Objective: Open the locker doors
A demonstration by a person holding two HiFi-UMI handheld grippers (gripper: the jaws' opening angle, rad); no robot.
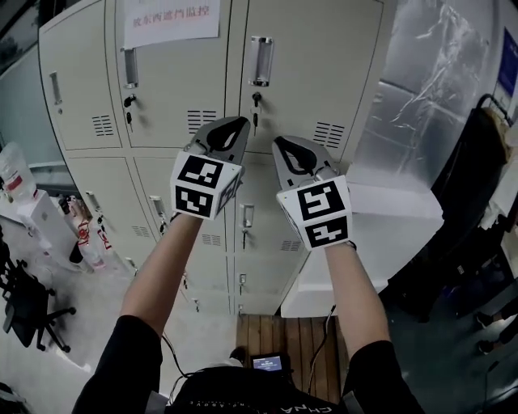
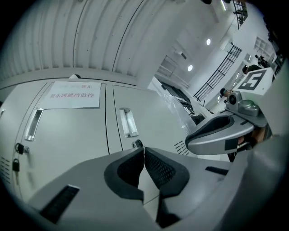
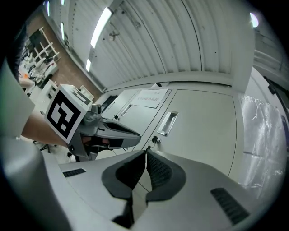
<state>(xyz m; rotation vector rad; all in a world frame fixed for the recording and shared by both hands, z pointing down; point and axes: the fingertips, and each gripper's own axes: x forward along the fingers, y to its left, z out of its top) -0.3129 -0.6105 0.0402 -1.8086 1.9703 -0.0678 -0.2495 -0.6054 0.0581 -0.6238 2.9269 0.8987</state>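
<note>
Head view: you hold the left gripper (image 1: pixel 239 123) and the right gripper (image 1: pixel 280 144) side by side in front of the closed grey locker doors (image 1: pixel 316 73). 
Left gripper view: its jaws are pressed together on nothing. 
Right gripper view: its jaws are likewise closed and empty, with a door handle (image 3: pixel 168 122) beyond them.

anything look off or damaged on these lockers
Nothing stands out. The locker doors in view are all shut and sit flush, with no dents that show. A paper notice is taped to one upper door, and keys hang from two locks.
</note>
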